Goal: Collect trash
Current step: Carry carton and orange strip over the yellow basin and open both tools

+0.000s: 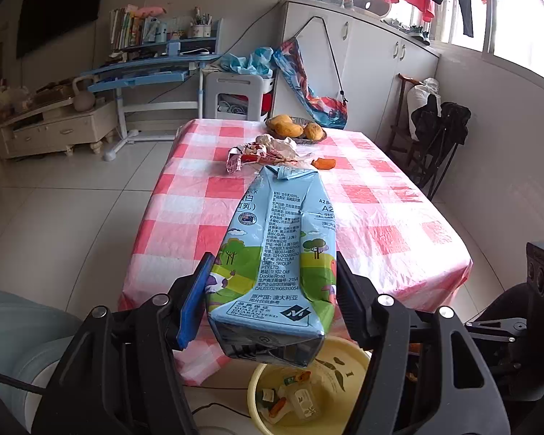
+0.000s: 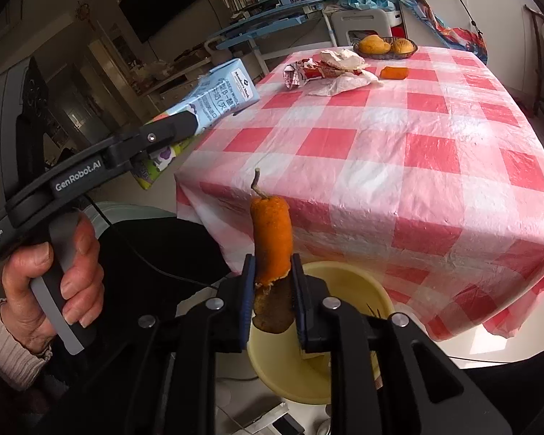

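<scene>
My left gripper [image 1: 272, 290] is shut on a light blue milk carton [image 1: 279, 253], held in the air above a yellow bin [image 1: 348, 362] on the floor by the table's near end. The carton also shows in the right wrist view [image 2: 217, 98]. My right gripper [image 2: 272, 290] is shut on an orange fruit peel with a stem [image 2: 272, 239], held over the same yellow bin [image 2: 351, 282]. On the table lie a red and white wrapper [image 1: 244, 157], crumpled white paper [image 1: 283, 146] and another orange peel [image 1: 323, 163].
The table has a red and white checked cloth [image 1: 362, 217]. A basket of mangoes [image 1: 295, 128] stands at its far end. The bin holds several small pieces of trash [image 1: 290, 395]. A dark chair [image 1: 439, 134] stands to the right, a blue desk [image 1: 145, 69] behind.
</scene>
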### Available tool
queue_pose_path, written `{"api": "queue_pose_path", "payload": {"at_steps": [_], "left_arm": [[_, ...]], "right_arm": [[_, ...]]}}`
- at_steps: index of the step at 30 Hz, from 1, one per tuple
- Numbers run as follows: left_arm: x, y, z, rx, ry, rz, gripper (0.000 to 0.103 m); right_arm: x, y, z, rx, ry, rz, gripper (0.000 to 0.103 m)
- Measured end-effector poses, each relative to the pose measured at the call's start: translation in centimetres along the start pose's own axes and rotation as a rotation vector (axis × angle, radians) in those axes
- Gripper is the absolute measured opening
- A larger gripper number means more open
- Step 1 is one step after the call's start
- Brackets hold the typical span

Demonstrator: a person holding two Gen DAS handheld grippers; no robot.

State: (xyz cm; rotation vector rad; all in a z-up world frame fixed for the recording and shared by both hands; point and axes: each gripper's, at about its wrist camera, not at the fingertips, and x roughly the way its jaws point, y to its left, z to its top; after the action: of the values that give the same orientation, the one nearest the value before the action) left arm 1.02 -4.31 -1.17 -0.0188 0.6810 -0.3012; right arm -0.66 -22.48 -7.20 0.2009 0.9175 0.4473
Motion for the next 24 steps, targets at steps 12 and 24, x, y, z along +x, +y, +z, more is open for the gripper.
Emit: {"api": "queue_pose_path", "payload": {"at_steps": [12, 24], "left_arm": [[-1.4, -1.2, -2.2, 0.042, 0.032, -0.016, 0.061], [1.2, -4.7, -8.6, 0.186, 0.286, -0.134, 0.061]], "right_arm": [[-1.8, -1.4, 0.3, 0.082, -0.127, -0.005, 0.031], [-2.7, -2.6, 0.7, 0.132, -0.203, -0.094, 0.054]]}}
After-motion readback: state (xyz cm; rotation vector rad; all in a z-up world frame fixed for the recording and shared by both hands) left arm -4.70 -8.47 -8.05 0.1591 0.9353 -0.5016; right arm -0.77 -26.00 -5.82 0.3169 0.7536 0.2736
